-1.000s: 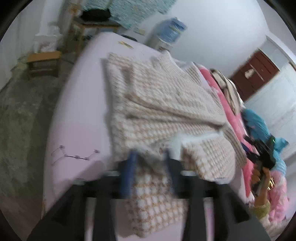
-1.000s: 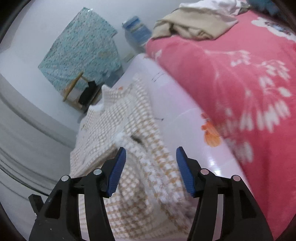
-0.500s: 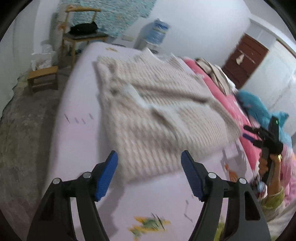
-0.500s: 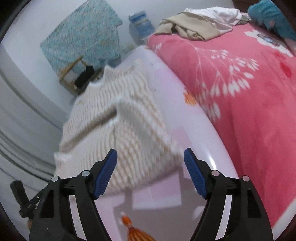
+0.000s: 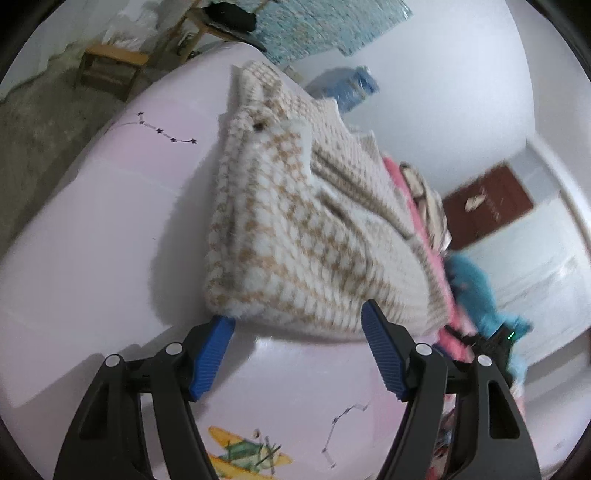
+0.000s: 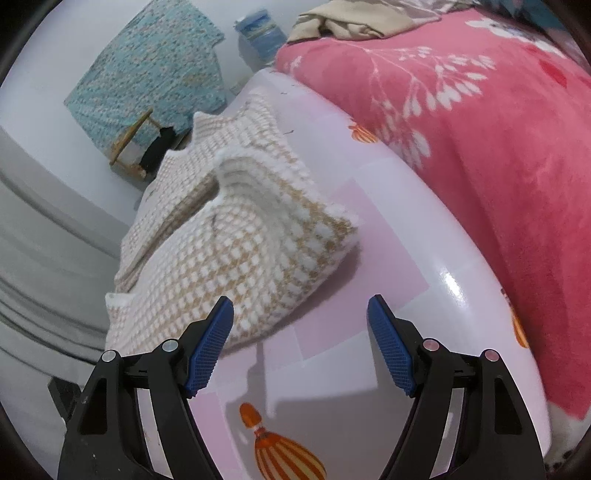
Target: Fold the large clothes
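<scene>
Since a second ago: both tongs let go of the garment and drew back toward its near edge; their jaws have just been opening, with nothing between them now.

Item 1, task's thing: cream-and-tan checked fleecy garment [image 5: 295,236], thick, folded into a plump stack. Location: on the pale lilac glossy printed bed sheet [image 5: 92,229], near its middle, near fold facing both cameras. A white ribbed cuff or collar [image 6: 240,173] stands up from the top layer.

Item 2: left tongs [image 5: 297,343], black frame, blue ribbed pads, spread wide, empty. One left pad [image 5: 212,354] sits just at the near corner of the stack; whether it touches, cannot tell.

Item 3: right tongs [image 6: 301,339], same make, spread wide, empty, just short of the stack's near edge.

Item 4: pink floral plush blanket [image 6: 480,140] beside the sheet, with a beige crumpled cloth [image 6: 351,20] at its far end.

Item 5, surroundings: turquoise patterned wall hanging [image 6: 147,70], blue water bottle [image 5: 351,88], wooden stool [image 5: 107,66], brown door [image 5: 487,206].

Risk, as judged: the fleece is bulky and springy, so the top layer may unroll once released. A pinch taking only the upper ply would drag the stack apart. The glossy sheet may let the whole stack slide. The raised cuff may snag a pad.
</scene>
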